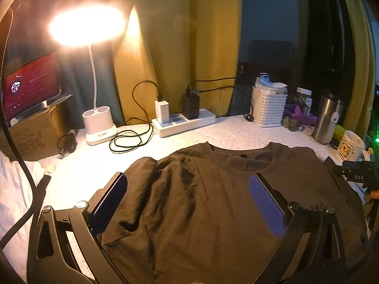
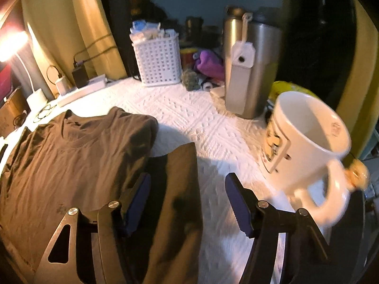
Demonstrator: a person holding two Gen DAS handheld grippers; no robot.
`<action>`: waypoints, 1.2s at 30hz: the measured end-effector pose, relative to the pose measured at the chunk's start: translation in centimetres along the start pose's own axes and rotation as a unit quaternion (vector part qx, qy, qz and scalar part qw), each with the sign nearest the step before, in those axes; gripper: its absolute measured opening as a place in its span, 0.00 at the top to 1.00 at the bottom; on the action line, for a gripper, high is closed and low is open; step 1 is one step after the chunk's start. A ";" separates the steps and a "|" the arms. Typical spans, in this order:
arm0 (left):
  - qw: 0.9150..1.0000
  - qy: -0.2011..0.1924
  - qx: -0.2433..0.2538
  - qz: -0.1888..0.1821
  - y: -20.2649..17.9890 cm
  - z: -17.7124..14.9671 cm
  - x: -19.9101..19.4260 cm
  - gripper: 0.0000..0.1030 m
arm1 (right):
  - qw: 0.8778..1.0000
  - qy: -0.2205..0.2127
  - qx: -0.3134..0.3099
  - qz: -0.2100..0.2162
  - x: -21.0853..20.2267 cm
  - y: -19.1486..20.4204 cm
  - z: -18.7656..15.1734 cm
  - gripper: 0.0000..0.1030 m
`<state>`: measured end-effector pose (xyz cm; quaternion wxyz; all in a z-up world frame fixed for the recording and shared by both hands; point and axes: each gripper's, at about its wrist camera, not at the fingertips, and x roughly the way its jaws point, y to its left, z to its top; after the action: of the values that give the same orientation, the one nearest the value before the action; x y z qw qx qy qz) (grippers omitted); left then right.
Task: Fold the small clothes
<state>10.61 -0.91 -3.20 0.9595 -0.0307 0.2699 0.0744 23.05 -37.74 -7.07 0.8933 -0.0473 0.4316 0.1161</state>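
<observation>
A dark brown cotton T-shirt [image 1: 213, 189] lies face up on the white textured tablecloth [image 2: 213, 127], collar toward the yellow curtains [image 1: 170, 47]. My left gripper [image 1: 187, 203] hangs wide over its chest, holding nothing; my right gripper [image 2: 187, 203] gapes above the right sleeve [image 2: 182, 189], equally empty. The hem is cut off at the frame's bottom. A white ceramic mug [image 2: 308, 146] blurs nearby, beside a steel tumbler [image 2: 251, 66] and white plastic basket [image 2: 158, 61].
</observation>
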 end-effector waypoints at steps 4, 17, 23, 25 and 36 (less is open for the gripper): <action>1.000 0.007 -0.007 0.003 0.4 -0.1 0.6 0.02 | 0.999 0.030 -0.003 0.028 2.4 0.0 0.2 0.56; 1.000 0.002 -0.017 -0.003 1.7 0.2 0.6 0.02 | 0.995 -0.040 0.005 -0.092 -3.1 -2.1 1.6 0.97; 1.000 -0.011 -0.024 -0.004 3.0 0.1 -0.4 0.02 | 0.988 -0.070 0.022 -0.139 -6.6 -1.8 1.5 0.97; 0.999 -0.014 -0.030 -0.006 3.7 -0.1 -0.8 0.02 | 0.985 -0.081 0.031 -0.150 -8.4 -1.6 1.4 0.97; 0.998 -0.034 -0.045 -0.030 6.6 -0.7 -3.0 0.02 | 0.985 -0.106 -0.022 -0.131 -10.1 7.3 2.1 0.97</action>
<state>6.62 5.19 -2.39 0.9677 -0.0793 0.2321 0.0588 16.78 -31.99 2.30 0.9402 -0.1109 0.3218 0.0121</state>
